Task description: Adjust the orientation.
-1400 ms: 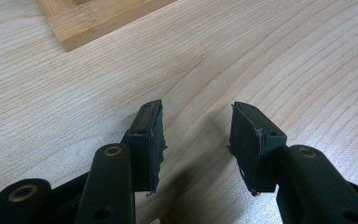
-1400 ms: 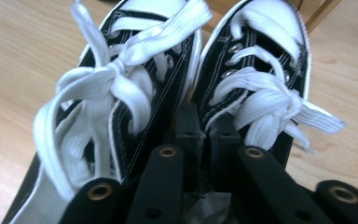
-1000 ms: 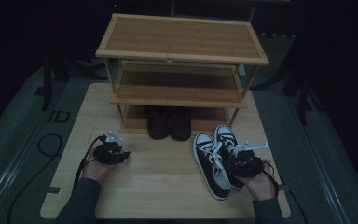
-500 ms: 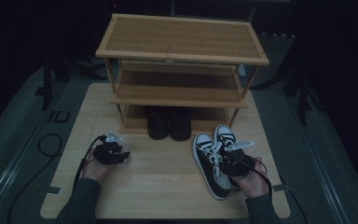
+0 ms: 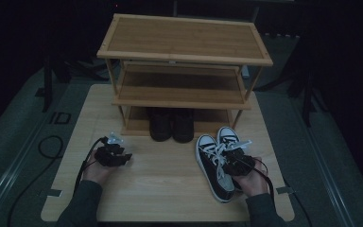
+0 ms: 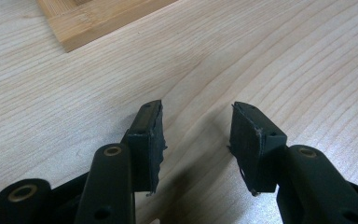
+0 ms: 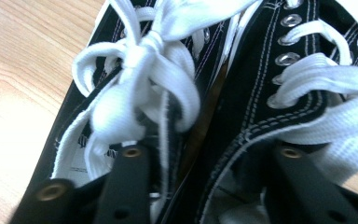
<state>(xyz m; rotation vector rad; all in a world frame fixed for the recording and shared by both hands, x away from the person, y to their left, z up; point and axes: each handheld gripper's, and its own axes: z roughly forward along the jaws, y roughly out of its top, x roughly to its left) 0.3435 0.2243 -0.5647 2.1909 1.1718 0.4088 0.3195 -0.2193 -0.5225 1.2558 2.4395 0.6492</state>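
So the right gripper has one jaw pushed down inside each sneaker, with the two inner collars sandwiched between them. The jaws have just been closing in, and in the right gripper view the black canvas already bunches up between the arms, so I'd call it clenched on the pair of sneakers. Makes sense as a grab: pinch the two touching inner walls and you lift both shoes with one hand. The white laces flop loose over the jaw arms, so a snag looks possible.

The sneakers sit side by side near the front right corner of the surface, toes pointing at the shoe rack, just right of the dark shoes already parked on the rack's bottom level. My guess is they're headed for a shelf too.

The left gripper is idle near the left edge, jaws apart with only bare wood between them, hovering just above the surface by the rack's front left foot. Probably waiting to steady something.
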